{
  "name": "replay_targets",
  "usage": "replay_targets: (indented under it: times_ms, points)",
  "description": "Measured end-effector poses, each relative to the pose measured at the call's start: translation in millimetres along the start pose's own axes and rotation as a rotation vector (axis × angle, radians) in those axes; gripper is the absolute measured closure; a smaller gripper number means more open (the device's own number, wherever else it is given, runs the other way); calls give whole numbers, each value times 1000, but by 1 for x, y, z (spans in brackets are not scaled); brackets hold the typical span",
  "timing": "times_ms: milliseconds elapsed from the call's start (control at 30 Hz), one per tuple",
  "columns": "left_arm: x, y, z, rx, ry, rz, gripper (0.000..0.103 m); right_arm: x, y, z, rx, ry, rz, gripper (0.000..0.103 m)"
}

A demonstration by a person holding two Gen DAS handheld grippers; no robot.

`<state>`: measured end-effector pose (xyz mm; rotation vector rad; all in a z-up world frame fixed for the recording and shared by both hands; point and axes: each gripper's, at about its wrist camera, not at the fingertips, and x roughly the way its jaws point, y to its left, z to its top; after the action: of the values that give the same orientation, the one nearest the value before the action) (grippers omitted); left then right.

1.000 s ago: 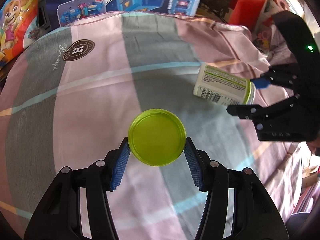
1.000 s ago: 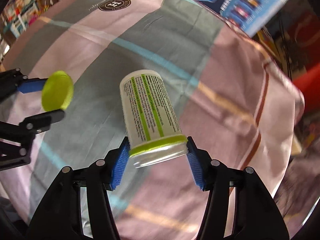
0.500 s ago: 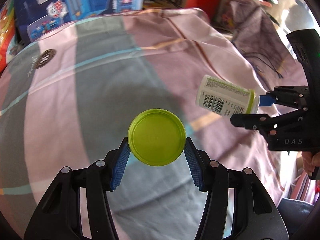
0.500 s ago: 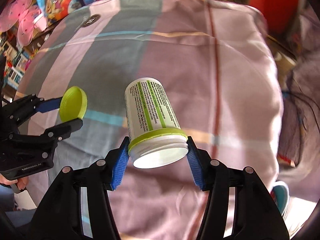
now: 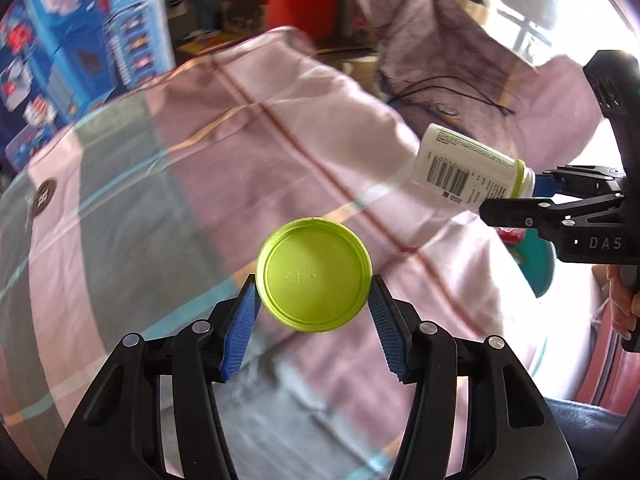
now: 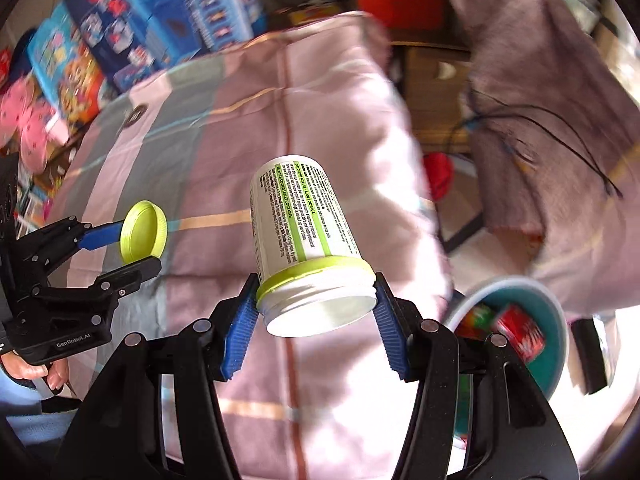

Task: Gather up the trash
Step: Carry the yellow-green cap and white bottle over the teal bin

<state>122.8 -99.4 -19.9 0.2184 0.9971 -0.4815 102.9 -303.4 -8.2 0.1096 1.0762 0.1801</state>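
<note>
On my left I have the left tongs (image 5: pixel 314 304) clenched on the lime-green lid (image 5: pixel 314 275), their blue ribbed pads (image 5: pixel 240 330) pressing its rim from both sides so the lid hangs face-on to the camera, lifted clear of the bed (image 5: pixel 160 220). From the right wrist view the same lid (image 6: pixel 144 232) shows edge-on at the far left, pinched at the tip of those tongs (image 6: pixel 132 246), with a hand (image 6: pixel 34 370) gripping the handle below. The bed under both is covered by a pink, grey and teal checked sheet with a dark round logo patch (image 5: pixel 44 196) near its left edge, and blue toy boxes (image 5: pixel 80 40) stand behind it. Moving to the right, my right tongs (image 6: pixel 316 312) are grasping the white pill bottle (image 6: pixel 304 240) by its threaded neck, just under the green band; the bottle has no cap on, its open mouth tilted toward the camera and its base pointing away and down over the sheet. In the left wrist view that bottle (image 5: pixel 468 172) sits out at the right, held sideways in the right tongs (image 5: pixel 528 194). Further right and lower, just beside the bed's edge, a teal bin (image 6: pixel 556 344) with a pale rim holds a red can (image 6: pixel 520 334) and other colourful scraps. A grey-purple cloth (image 6: pixel 540 120) with a black cable (image 6: pixel 560 128) trailing across it lies beyond.
</note>
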Motion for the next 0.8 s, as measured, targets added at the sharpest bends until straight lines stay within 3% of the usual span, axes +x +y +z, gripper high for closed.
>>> replay_targets:
  times_ms: [433, 800]
  points:
    - [22, -120, 25, 175, 23, -77, 47, -54, -114, -68, 226, -83, -66, 50]
    - [50, -217, 34, 324, 73, -154, 47, -68, -186, -115, 373, -77, -114, 50]
